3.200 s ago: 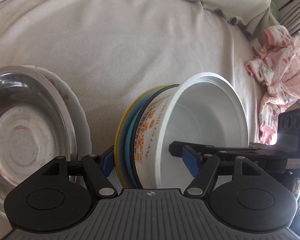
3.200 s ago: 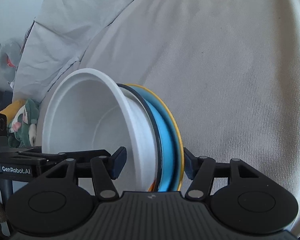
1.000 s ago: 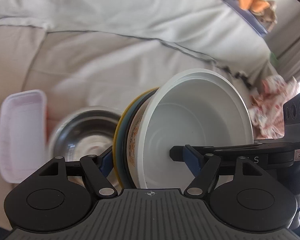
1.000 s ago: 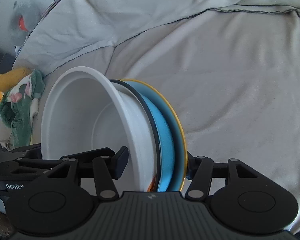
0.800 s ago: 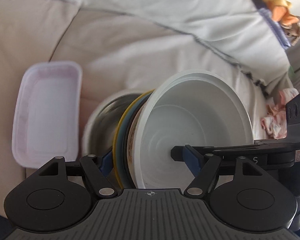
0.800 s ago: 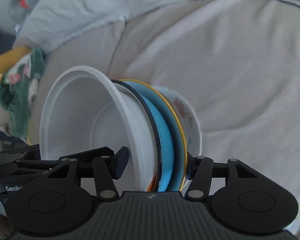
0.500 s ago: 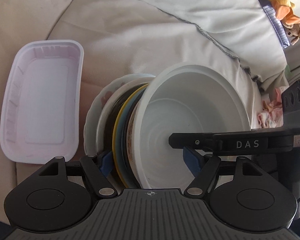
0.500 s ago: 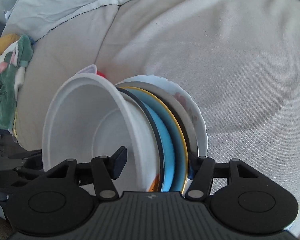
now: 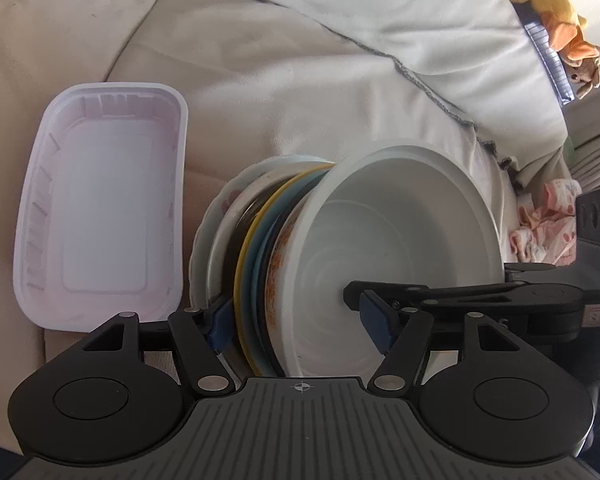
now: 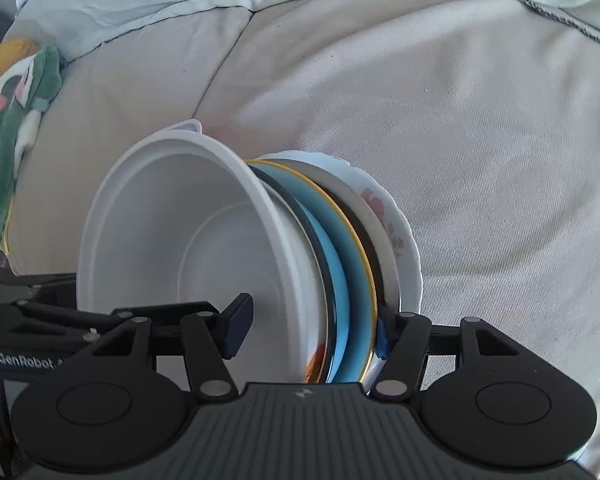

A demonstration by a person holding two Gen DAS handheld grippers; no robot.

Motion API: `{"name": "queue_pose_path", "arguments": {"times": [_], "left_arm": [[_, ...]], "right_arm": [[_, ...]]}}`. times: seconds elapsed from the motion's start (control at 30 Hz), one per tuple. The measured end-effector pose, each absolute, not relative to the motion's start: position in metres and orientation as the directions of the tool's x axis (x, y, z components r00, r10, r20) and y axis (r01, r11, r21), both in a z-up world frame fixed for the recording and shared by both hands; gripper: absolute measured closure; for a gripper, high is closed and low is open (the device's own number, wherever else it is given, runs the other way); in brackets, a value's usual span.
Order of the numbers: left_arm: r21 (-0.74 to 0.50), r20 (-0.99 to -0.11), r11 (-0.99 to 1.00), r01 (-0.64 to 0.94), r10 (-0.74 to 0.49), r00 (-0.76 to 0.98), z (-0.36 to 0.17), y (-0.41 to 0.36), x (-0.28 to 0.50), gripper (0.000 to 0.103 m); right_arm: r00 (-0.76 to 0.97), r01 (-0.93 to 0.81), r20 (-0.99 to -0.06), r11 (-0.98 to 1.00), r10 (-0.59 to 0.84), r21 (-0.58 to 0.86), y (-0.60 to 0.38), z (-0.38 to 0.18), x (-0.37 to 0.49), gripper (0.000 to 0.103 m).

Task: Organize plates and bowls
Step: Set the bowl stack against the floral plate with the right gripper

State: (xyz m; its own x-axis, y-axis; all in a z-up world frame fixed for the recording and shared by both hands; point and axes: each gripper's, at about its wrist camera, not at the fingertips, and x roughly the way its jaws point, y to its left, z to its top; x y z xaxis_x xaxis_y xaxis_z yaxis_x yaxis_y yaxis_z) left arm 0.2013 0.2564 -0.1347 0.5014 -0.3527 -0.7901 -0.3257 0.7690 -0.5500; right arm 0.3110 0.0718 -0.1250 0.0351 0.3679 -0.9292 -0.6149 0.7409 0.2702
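We find the white bowl (image 9: pixel 400 248) nested on the blue plate (image 10: pixel 342 280), both now set on the floral plate (image 10: pixel 392 232) and the steel dish between, just right of the pink tray (image 9: pixel 100 208) on the sofa cushion (image 10: pixel 480 140). The left gripper (image 9: pixel 296 320) spans bowl and plates; its jaws have just been closing slightly with that stack between them. The right gripper (image 10: pixel 312 328) clamps the bowl wall and blue plate at mid-width. In our judgement, both should release evenly, once the rims sit concentric, then withdraw without dragging the bowl.
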Motion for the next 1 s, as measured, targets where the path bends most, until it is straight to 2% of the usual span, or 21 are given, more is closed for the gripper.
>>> {"name": "queue_pose_path", "arguments": {"times": [0.13, 0.3, 0.5, 0.73, 1.0], "left_arm": [[-0.537, -0.796, 0.783, -0.313, -0.346, 0.496, -0.132, 0.254, 0.198, 0.035], [-0.545, -0.797, 0.766, -0.341, -0.347, 0.494, -0.133, 0.257, 0.201, 0.035], [-0.534, -0.797, 0.774, -0.34, -0.327, 0.509, -0.131, 0.25, 0.199, 0.034], [-0.514, -0.81, 0.779, -0.358, -0.303, 0.502, -0.128, 0.247, 0.202, 0.033], [-0.577, -0.776, 0.735, -0.356, -0.358, 0.519, -0.131, 0.262, 0.191, 0.035]], "right_arm": [[0.015, -0.555, -0.921, 0.769, 0.389, 0.316, 0.067, -0.126, 0.319, 0.048], [0.035, -0.578, -0.924, 0.762, 0.381, 0.293, 0.068, -0.123, 0.308, 0.048], [0.01, -0.532, -0.918, 0.78, 0.396, 0.33, 0.059, -0.126, 0.319, 0.048], [0.062, -0.58, -0.913, 0.759, 0.403, 0.296, 0.056, -0.121, 0.307, 0.046], [0.047, -0.546, -0.91, 0.774, 0.412, 0.322, 0.057, -0.116, 0.316, 0.048]]}}
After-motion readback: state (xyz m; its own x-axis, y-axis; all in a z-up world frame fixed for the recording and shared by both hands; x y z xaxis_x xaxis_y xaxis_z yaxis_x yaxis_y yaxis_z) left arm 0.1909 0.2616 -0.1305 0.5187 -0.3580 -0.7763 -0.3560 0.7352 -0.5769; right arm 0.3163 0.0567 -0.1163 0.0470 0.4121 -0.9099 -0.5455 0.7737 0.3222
